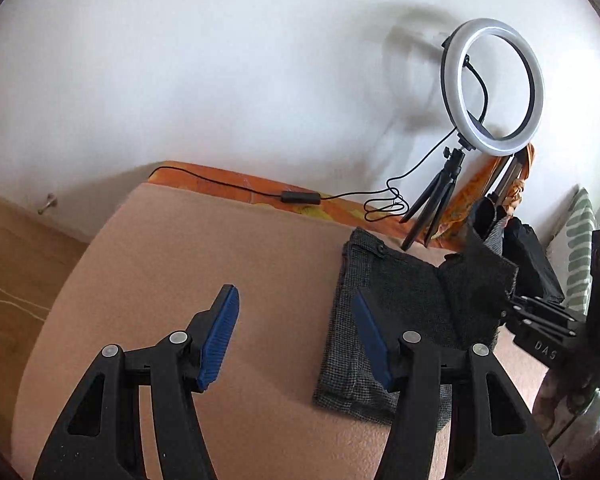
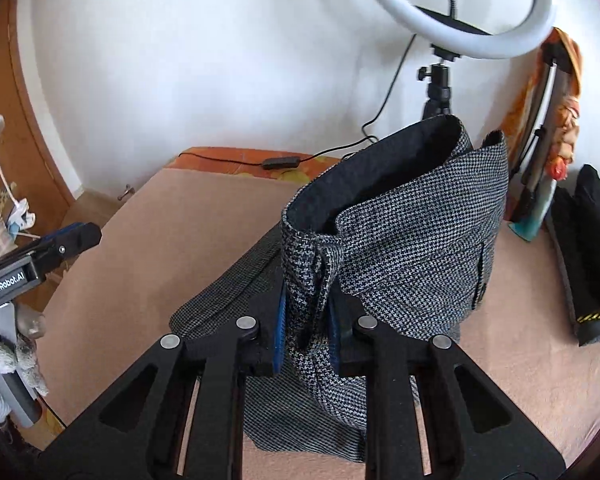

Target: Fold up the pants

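Grey houndstooth pants (image 1: 384, 280) lie folded on the pinkish-beige bed surface (image 1: 180, 260), right of centre in the left wrist view. My left gripper (image 1: 296, 300) hovers open above the surface, its blue pads (image 1: 220, 336) wide apart with nothing between them; its right finger overlaps the pants' left edge. My right gripper (image 2: 306, 320) is shut on the pants' waistband end (image 2: 420, 240), which is lifted and curls over, showing a dark lining. The right gripper (image 1: 540, 316) shows at the right edge of the left wrist view, the left gripper (image 2: 80, 236) at the left edge of the right wrist view.
A lit ring light on a small tripod (image 1: 496, 88) stands at the back by the white wall, its cable and switch (image 1: 300, 197) lying along an orange cloth. A black folded item (image 2: 588, 248) lies to the right. Wooden floor (image 1: 12, 264) drops off left.
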Tool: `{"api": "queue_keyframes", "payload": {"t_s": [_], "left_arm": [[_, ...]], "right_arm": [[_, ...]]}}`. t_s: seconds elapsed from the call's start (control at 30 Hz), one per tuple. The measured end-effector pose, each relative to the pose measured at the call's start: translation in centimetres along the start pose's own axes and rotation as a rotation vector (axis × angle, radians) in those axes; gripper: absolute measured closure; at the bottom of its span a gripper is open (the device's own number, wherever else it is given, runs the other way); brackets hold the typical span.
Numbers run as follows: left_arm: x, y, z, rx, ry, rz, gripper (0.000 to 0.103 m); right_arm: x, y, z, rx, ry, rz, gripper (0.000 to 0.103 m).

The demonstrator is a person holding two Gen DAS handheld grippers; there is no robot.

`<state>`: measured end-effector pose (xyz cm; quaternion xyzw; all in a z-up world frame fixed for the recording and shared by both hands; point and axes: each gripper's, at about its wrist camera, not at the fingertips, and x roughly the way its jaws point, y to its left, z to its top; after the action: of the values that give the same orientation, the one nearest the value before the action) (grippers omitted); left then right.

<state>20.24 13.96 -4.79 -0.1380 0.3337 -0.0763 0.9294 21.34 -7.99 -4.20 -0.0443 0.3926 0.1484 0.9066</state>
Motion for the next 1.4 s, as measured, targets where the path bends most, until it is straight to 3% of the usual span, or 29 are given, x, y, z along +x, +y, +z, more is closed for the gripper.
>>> {"api": "queue_keyframes", "payload": {"t_s": [0.4, 0.77, 0.83, 0.97, 1.13, 1.2, 1.4], "left_arm": [[-0.9, 2.6, 0.8, -0.055, -0.044, 0.046, 0.046], [-0.8, 2.1, 0.8, -0.055, -0.043, 0.031, 0.043], [-0.5, 2.0, 0.7, -0.063, -0.031, 0.012, 0.04], [-0.3, 1.5, 0.3, -0.056, -0.016, 0.013, 0.039], [0.1, 1.6, -0.4, -0.124, 0.035, -0.04, 0.039], [0.5, 1.5, -0.9, -0.16, 0.072, -0.083, 0.039], [2.1, 0.5, -3.2, -0.281, 0.211, -0.159, 0.039]], "right_arm": [[8.4, 9.2, -0.9, -0.245, 0.153, 0.041, 0.088], [10.9, 8.6, -1.9, -0.242, 0.201, 0.113, 0.088], [11.0, 8.3, -1.9, -0.237, 0.202, 0.142, 0.085], [9.8, 6.8, -1.8, -0.154, 0.208, 0.287, 0.06], [5.8, 2.7, -1.8, 0.002, 0.151, 0.416, 0.048], [4.4, 0.0, -2.0, 0.088, 0.125, 0.43, 0.039], [2.1, -6.9, -3.7, 0.226, 0.117, 0.388, 0.03]]}}
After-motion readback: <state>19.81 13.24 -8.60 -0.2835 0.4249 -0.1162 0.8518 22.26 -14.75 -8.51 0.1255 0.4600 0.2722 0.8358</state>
